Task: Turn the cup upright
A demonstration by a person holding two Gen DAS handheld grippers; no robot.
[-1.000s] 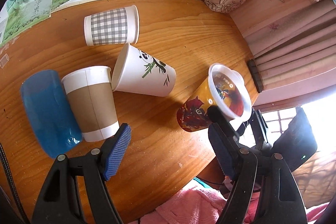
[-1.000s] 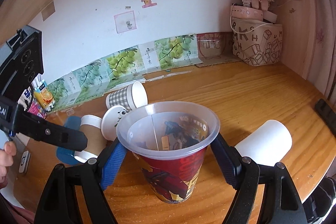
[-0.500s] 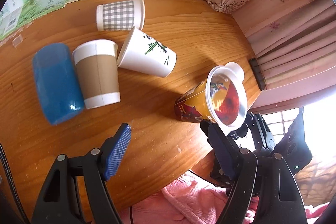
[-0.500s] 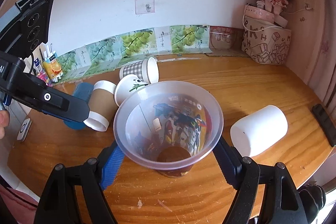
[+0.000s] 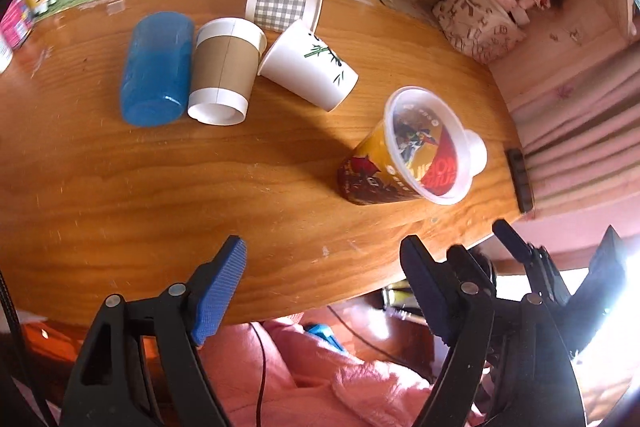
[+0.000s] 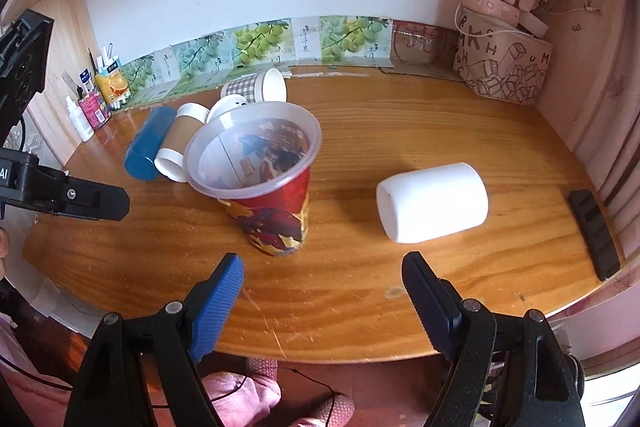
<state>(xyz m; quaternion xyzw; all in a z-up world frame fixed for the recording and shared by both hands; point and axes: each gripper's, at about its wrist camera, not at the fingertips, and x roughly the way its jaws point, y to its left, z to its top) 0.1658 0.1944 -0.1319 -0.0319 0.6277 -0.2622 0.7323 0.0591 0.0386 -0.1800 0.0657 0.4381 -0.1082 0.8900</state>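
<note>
A red and yellow printed plastic cup stands upright on the wooden table, mouth up; it also shows in the left wrist view. My right gripper is open and empty, pulled back near the table's front edge, clear of the cup. My left gripper is open and empty above the front edge. A white cup lies on its side to the right of the printed cup.
A blue cup, a brown-sleeved cup, a panda cup and a checked cup lie on their sides at the back left. A printed bag with a doll stands back right. A black remote lies at the right edge.
The right gripper let go of the printed cup, which now stands upright, and drew back toward the table's front edge. The left gripper moved back and up.
</note>
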